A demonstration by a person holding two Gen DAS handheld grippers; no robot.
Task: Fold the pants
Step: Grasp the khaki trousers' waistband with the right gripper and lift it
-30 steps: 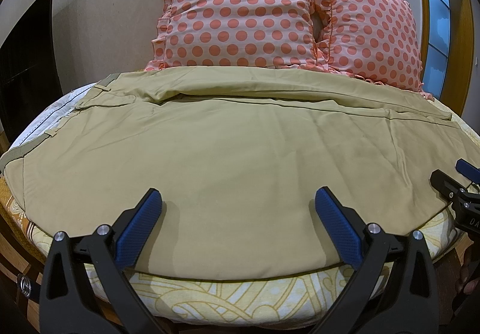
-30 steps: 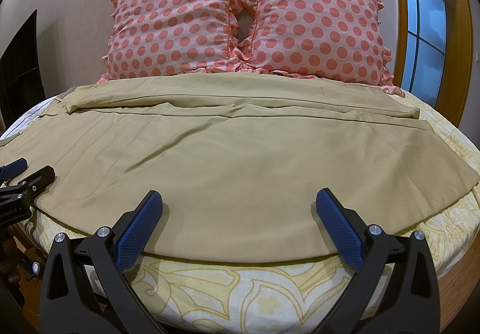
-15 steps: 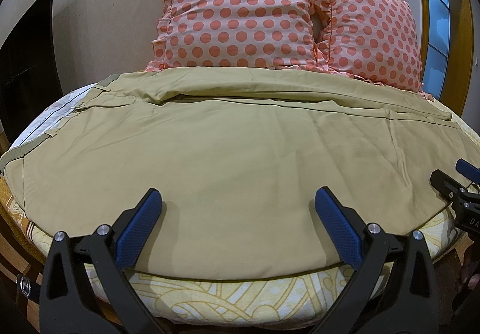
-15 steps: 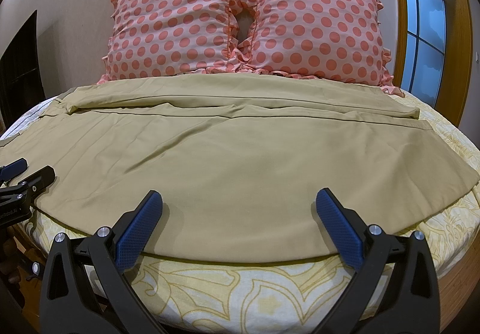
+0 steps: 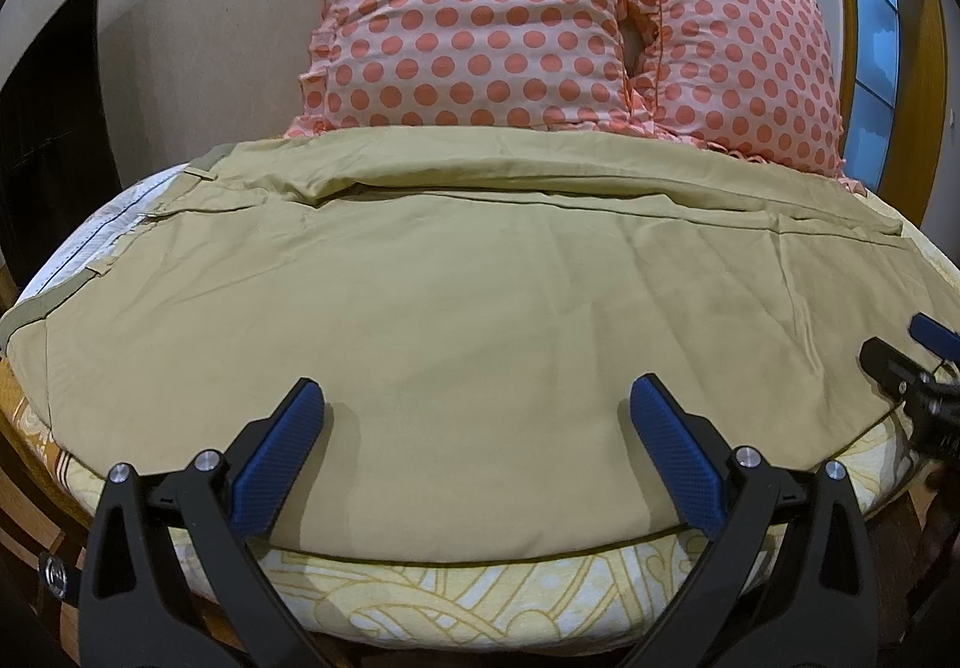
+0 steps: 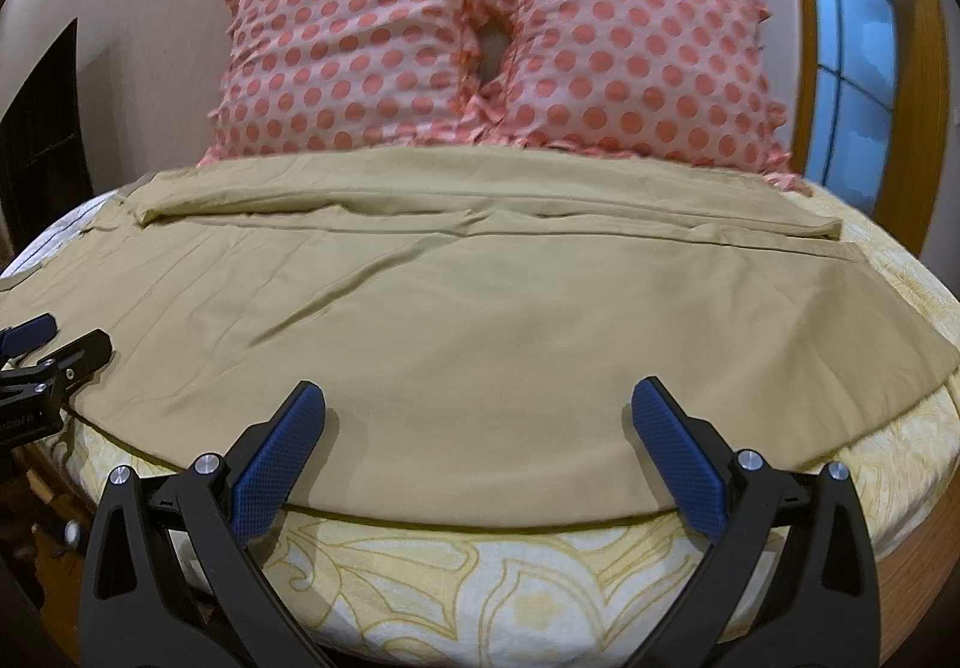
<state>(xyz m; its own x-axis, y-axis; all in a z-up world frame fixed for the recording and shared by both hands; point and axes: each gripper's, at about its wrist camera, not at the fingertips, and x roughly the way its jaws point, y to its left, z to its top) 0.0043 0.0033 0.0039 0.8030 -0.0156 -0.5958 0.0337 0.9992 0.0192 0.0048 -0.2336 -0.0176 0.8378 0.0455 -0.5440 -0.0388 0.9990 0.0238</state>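
Khaki pants point(image 5: 480, 308) lie spread flat across the bed, waistband at the left, one leg folded along the far side by the pillows; they also show in the right wrist view point(image 6: 480, 320). My left gripper point(image 5: 477, 428) is open and empty, hovering over the near edge of the pants. My right gripper point(image 6: 480, 428) is open and empty over the near edge further right. The right gripper shows at the right edge of the left wrist view point(image 5: 912, 362). The left gripper shows at the left edge of the right wrist view point(image 6: 54, 350).
Two pink polka-dot pillows point(image 5: 480, 20) lean on the wall behind the pants, also in the right wrist view point(image 6: 492, 38). A yellow patterned bedsheet point(image 6: 492, 572) covers the mattress under the pants. A window point(image 6: 852, 26) is at the right, a dark doorway point(image 5: 48, 140) at the left.
The right wrist view has shifted slightly and gone a little blurred: the right gripper has moved a bit. The left gripper and the pants have not moved.
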